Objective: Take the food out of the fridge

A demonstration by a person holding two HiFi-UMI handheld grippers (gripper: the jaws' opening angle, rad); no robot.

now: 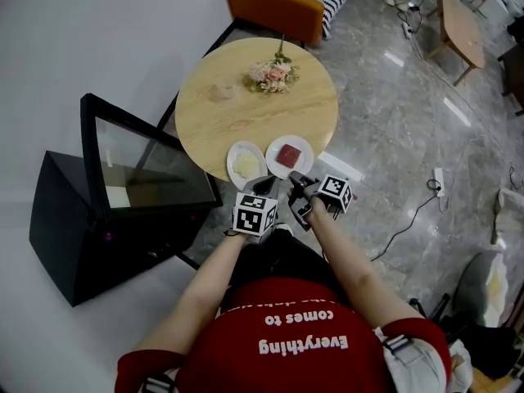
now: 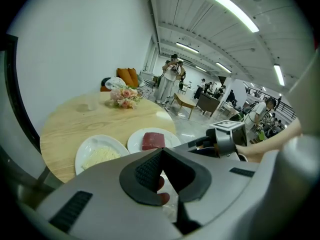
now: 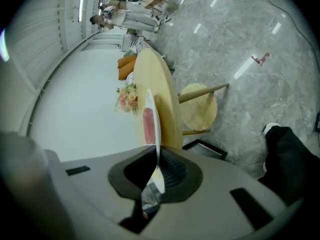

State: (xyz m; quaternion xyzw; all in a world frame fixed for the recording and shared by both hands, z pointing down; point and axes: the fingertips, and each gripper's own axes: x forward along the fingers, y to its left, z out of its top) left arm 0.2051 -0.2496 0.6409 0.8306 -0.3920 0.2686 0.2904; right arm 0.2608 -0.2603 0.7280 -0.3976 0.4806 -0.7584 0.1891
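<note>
This is a big open hall dressed as a home corner. A round pale-wood surface (image 1: 246,109) with a small pink bouquet (image 1: 273,75), an orange sofa (image 1: 274,6), a low wooden coffee table (image 1: 461,27) and a black glass-door mini fridge (image 1: 74,236) stand on polished grey marble floor (image 1: 393,121). Long ceiling strip lights (image 2: 230,8), people standing farther back (image 2: 171,81) and a white power strip with loose cable (image 1: 436,178) suggest a studio workspace.

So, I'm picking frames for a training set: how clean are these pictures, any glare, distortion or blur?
Head view: sharp, evenly lit, with glare streaks on the marble floor and a pale sheen on the fridge's glass door. Left gripper view: strong fisheye bending, bright ceiling strip lights. Right gripper view: rolled sideways, dark corners, floor glare, plate seen edge-on.
</note>
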